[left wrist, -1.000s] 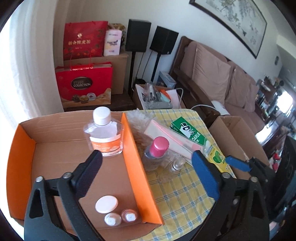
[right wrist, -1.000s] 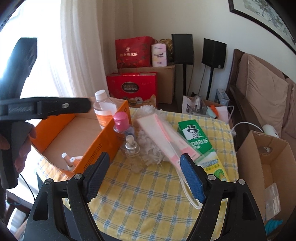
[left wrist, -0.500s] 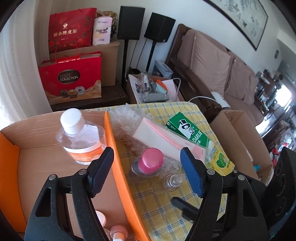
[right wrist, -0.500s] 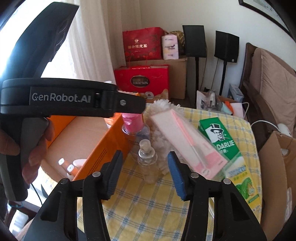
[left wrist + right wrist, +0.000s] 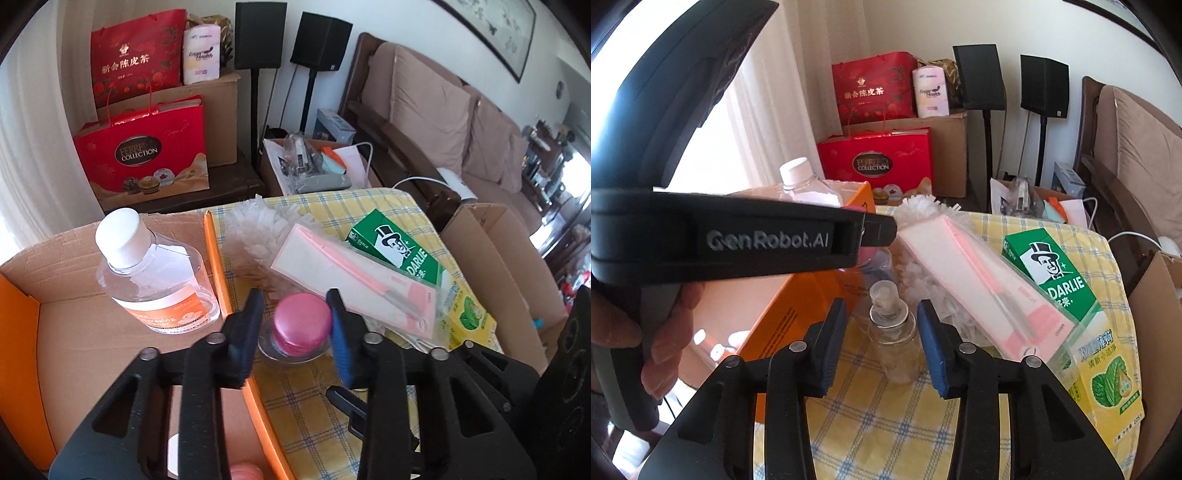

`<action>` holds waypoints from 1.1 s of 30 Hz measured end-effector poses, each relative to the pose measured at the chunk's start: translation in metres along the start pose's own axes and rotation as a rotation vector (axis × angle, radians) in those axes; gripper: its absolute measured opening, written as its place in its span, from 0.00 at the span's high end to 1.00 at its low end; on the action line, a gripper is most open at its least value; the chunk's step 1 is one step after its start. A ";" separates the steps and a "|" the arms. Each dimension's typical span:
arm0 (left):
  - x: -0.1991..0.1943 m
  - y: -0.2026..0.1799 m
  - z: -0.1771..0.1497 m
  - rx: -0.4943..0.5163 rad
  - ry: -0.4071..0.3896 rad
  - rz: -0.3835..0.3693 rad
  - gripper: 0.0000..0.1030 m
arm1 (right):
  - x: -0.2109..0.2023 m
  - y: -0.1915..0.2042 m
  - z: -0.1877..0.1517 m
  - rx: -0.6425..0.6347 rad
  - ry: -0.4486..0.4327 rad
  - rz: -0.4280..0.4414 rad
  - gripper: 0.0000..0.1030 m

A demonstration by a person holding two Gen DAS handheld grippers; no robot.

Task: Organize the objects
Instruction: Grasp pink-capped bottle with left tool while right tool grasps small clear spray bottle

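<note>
A clear bottle with a pink cap point(image 5: 302, 324) stands on the checked cloth just outside the orange box point(image 5: 221, 280). My left gripper point(image 5: 297, 328) is closing around that cap. The blue pad touches it and a thin gap shows at the black pad. A small clear spray bottle point(image 5: 892, 332) stands between the fingers of my right gripper point(image 5: 882, 339). Those jaws are closing too, with a gap on the bottle's left side. A large white-capped bottle point(image 5: 155, 280) stands inside the box.
A pink-and-white flat pack point(image 5: 979, 284), a green and yellow toothpaste box point(image 5: 1056, 277) and a white fluffy duster point(image 5: 919, 206) lie behind the bottles. An open cardboard box point(image 5: 491, 266) stands right of the table. A hand holds the left gripper's black housing point(image 5: 757, 240).
The left gripper moved right from over the box to the pink cap, sank and narrowed. The right gripper came down towards the spray bottle and narrowed around it.
</note>
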State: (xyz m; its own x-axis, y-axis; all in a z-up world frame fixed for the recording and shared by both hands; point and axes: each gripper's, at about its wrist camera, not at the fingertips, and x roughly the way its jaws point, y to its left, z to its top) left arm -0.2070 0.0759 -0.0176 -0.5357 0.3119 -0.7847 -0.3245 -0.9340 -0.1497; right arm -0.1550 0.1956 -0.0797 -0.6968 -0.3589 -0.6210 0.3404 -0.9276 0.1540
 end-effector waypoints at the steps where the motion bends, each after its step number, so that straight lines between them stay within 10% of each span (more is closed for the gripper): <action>1: 0.001 -0.001 0.000 0.002 0.002 0.000 0.73 | 0.001 -0.001 0.001 0.007 0.001 0.003 0.63; 11: -0.001 -0.004 0.000 0.004 -0.024 -0.010 0.76 | -0.003 -0.005 0.002 0.013 -0.024 0.006 0.81; 33: -0.110 0.018 0.018 -0.040 -0.211 -0.070 0.76 | -0.056 0.010 0.030 -0.037 -0.082 -0.020 0.81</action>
State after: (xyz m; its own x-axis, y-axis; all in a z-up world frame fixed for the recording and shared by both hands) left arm -0.1684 0.0279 0.0767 -0.6653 0.4021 -0.6291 -0.3381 -0.9135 -0.2263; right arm -0.1319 0.2035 -0.0201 -0.7528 -0.3487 -0.5583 0.3477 -0.9308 0.1125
